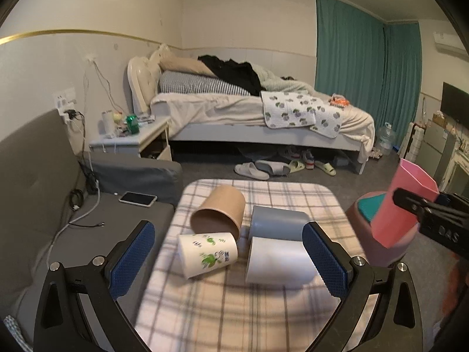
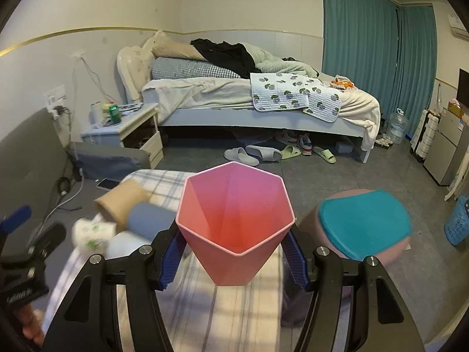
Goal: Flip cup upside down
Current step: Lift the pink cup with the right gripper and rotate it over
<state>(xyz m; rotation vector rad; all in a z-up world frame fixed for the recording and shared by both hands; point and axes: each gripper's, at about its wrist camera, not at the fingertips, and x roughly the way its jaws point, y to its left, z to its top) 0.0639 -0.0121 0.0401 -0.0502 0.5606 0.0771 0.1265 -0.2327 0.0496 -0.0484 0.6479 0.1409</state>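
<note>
My right gripper [image 2: 234, 252] is shut on a pink hexagonal cup [image 2: 234, 223], held above the plaid table's right side with its mouth facing away from the camera; it also shows in the left wrist view [image 1: 401, 205]. My left gripper [image 1: 228, 261] is open and empty, low over the plaid table [image 1: 222, 308]. Lying on their sides between its fingers are a white cup with green print [image 1: 208, 253] and a plain white cup [image 1: 278, 259]. Behind them lie a brown paper cup [image 1: 219, 212] and a grey cup [image 1: 278, 223].
A pink stool with a teal seat [image 2: 363, 223] stands right of the table. A grey sofa [image 1: 44, 205] with a phone [image 1: 137, 198] and cables is on the left. A bed, nightstand and slippers lie beyond on the floor.
</note>
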